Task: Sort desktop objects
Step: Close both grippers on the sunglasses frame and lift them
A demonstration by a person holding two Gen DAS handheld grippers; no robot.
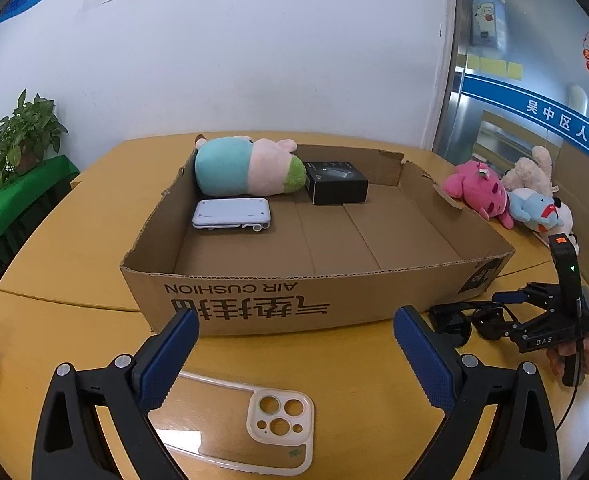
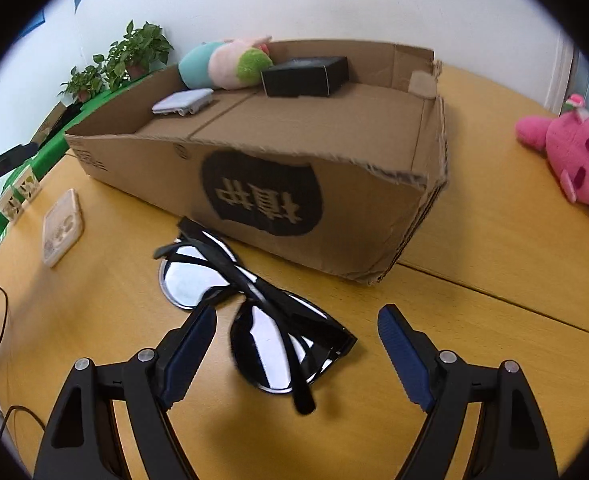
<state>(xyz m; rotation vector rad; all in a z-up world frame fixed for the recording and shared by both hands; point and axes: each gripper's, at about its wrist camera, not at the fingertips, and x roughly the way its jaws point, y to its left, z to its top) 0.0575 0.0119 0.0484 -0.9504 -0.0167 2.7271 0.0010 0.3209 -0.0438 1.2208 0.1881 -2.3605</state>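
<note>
Tongs of the left hand (image 1: 296,344) stand spread wide and hold nothing, hovering over a clear phone case (image 1: 254,428) that lies flat on the yellow bench (image 1: 74,248). Beyond them sits a shallow cardboard box (image 1: 294,296) holding a pastel plush (image 1: 246,168), a black carton (image 1: 336,182) and a white folded device (image 1: 232,214). To the right, the right tongs (image 1: 506,300) reach over dark sunglasses (image 1: 454,320), and more plush toys (image 1: 506,196) lie near the bench edge.

From the right wrist, the right tongs (image 2: 296,344) gape open with the folded sunglasses (image 2: 254,312) lying on the bench (image 2: 494,240) between the fingers (image 2: 190,352), untouched. The box (image 2: 294,200) stands just behind; a pink plush (image 2: 578,160) lies well apart to the right.
</note>
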